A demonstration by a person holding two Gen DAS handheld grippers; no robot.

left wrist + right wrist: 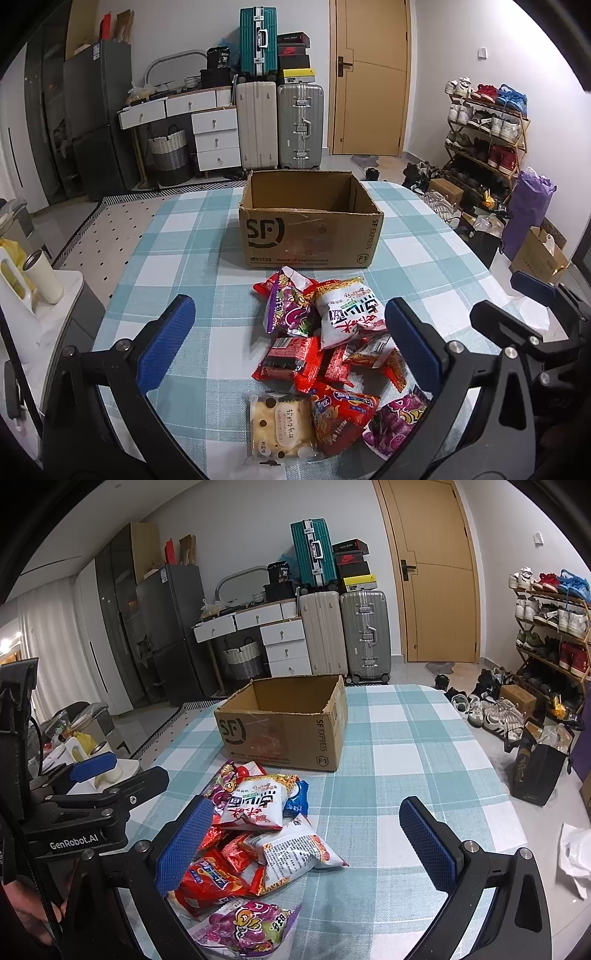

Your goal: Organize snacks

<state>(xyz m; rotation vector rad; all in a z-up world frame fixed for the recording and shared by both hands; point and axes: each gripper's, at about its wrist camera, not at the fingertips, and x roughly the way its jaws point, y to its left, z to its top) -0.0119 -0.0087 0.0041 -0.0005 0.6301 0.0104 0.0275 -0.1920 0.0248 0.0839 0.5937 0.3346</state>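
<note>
Scene: a pile of snack packets (325,343) is lying on the checked surface (184,236), with an open cardboard box (310,225) standing beyond it toward the far edge. As far as the interior is showing, the box is looking empty.

Left gripper (290,341): released, jaws standing wide, nothing between the pads. It is hovering above the near side of the pile and tilting downward toward it.

Right gripper (306,845): also released and spread wide, holding nothing. In its own view the pile is sitting toward its left finger, with bare checked cloth under the right finger.

Where the snacks are: all packets appear to be sitting outside the box, heaped just in front of its printed wall. A white noodle-snack bag (347,314) is lying on top; a purple candy bag (291,310) is beside it; a pale bun packet (280,428) and a red chip bag (340,417) are nearest the camera.

Key relation: from the left gripper the pile is lying straight ahead and below, centred between the fingers. From the right gripper it is lying off to the left. The left is judged to be better lined up.

Long axis: the white bag is running roughly away from the left gripper toward the box, so a span across its narrow width looks workable.

Progress, as judged: sorting is not yet begun.
</note>
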